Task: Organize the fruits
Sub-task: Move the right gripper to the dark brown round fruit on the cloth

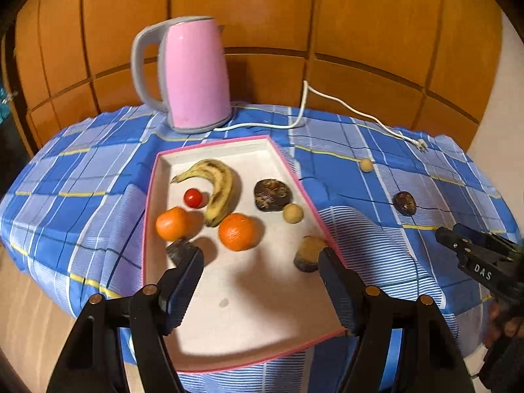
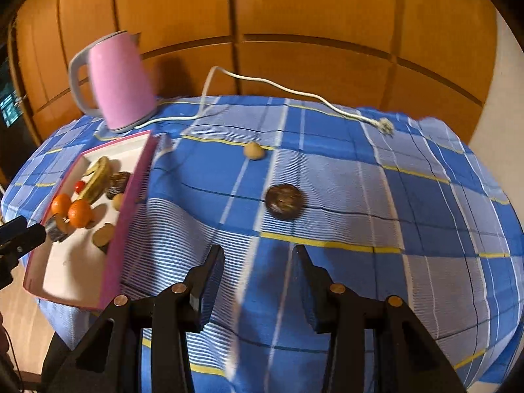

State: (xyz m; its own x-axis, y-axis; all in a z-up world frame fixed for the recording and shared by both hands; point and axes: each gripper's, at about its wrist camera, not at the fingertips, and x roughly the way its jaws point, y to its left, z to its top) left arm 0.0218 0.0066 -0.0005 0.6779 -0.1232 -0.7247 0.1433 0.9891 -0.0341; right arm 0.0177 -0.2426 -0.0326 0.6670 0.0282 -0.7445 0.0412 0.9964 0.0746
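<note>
Orange-brown wooden panelling [image 2: 294, 16] fills the top of my view behind the table [image 2: 425, 229], draped in blue plaid cloth. Pale wall [image 2: 504, 98] edges the right; light wood-look floor [image 1: 29, 311] shows lower left.

Table covered by a blue plaid cloth [image 2: 344, 177]. Directly on the cloth: pink electric kettle [image 1: 196, 72] at the far edge, its white cord [image 2: 281, 90] trailing right to an unplugged plug [image 2: 386, 126]; pink-rimmed white tray [image 1: 255, 311]; one small tan round fruit [image 2: 253, 150]; one dark brown round fruit [image 2: 283, 201].
</note>
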